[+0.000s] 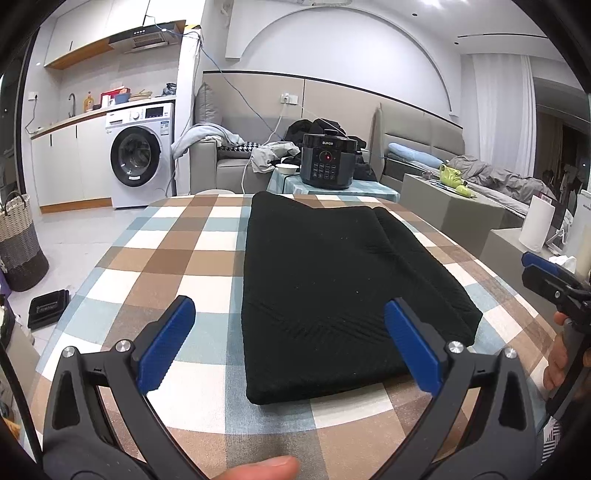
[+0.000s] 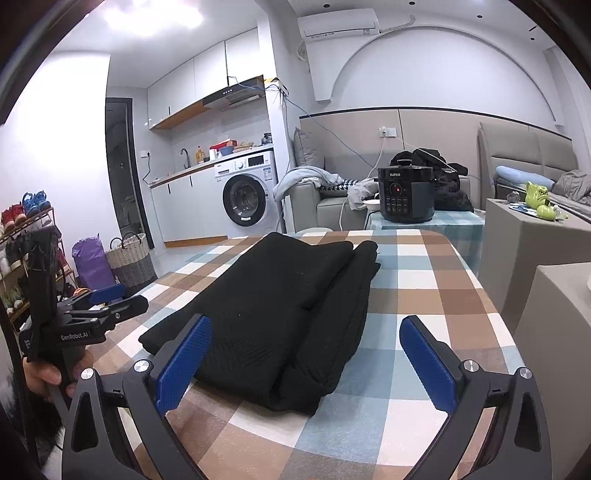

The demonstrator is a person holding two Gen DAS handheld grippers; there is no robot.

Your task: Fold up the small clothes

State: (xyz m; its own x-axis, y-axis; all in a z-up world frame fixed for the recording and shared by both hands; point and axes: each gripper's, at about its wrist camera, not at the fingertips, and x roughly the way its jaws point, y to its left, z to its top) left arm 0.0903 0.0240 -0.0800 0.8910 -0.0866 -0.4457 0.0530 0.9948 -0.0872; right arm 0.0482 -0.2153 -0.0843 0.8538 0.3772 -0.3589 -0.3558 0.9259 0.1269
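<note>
Both grippers gape wide, holding nothing: left gripper (image 1: pixel 290 347), right gripper (image 2: pixel 306 365). Black garment (image 1: pixel 332 288) lies folded lengthwise on the checked tablecloth (image 1: pixel 155 258), a second layer along its right side. Likely next: pinch the near edge, fold it away. Both hover low at the near end, level, aimed forward.

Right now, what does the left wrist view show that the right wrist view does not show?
Only the left wrist view shows the white paper roll at the right and the flat black item on the floor. Only the right wrist view shows the shoe rack, the purple bag and the air conditioner. Both show the folded black garment on the checkered tablecloth, the washing machine, the black cooker, and both claws open.
</note>
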